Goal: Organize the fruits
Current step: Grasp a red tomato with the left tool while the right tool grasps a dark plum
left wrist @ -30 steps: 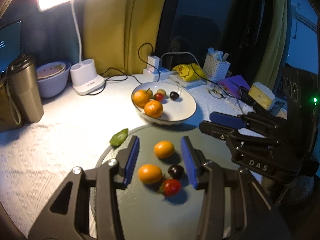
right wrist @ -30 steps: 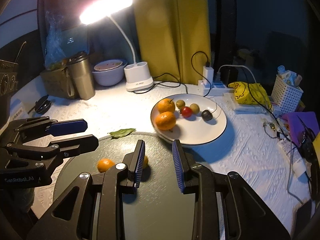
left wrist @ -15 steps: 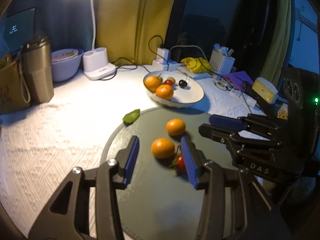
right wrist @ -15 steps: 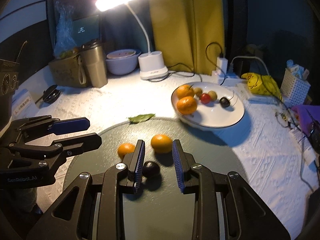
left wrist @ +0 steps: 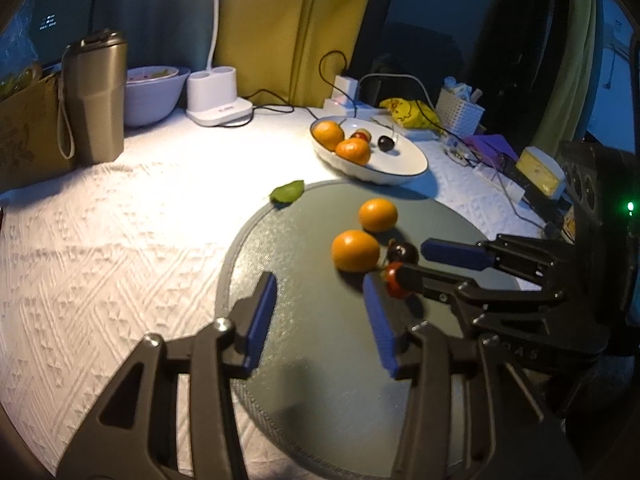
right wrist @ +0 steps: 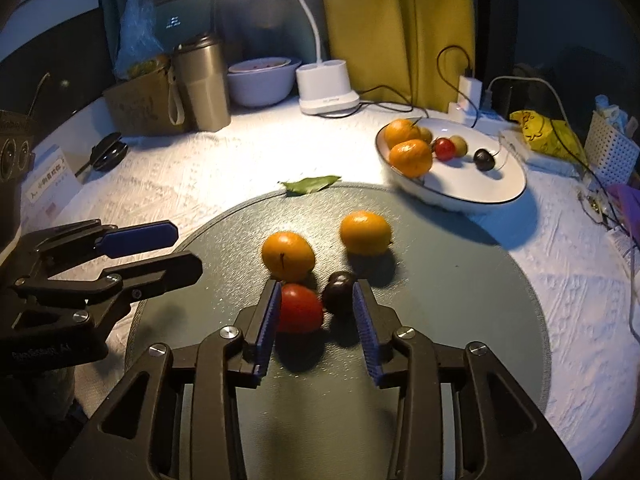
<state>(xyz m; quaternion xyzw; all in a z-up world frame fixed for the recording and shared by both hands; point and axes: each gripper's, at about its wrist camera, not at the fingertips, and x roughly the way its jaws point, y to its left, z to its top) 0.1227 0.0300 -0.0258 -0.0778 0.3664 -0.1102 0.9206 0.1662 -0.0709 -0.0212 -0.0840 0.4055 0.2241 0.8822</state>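
The right gripper has its blue-padded jaws apart, having just been opening, and between them on the round grey mat lie a red cherry tomato and a dark cherry; the tomato sits against the left pad, the cherry just inside the right pad, and neither looks squeezed; the left gripper also stands with its jaws apart, having just opened a little further, with only bare mat between the pads; in its view the right gripper's dark fingers reach in from the right and cover part of the tomato beside the cherry; just beyond the small fruits lie two mandarins, a near mandarin close to the tomato and a far mandarin a little apart toward the plate; a green leaf rests at the mat's far edge on the white textured tablecloth; past the mat a white plate holds two more mandarins, a red tomato, pale yellow-green small fruits and another dark cherry; farther back stand a white desk lamp, lit, a pale bowl, a steel tumbler, a brown paper bag and a yellow curtain; cables, a yellow packet and a white basket crowd the right side.
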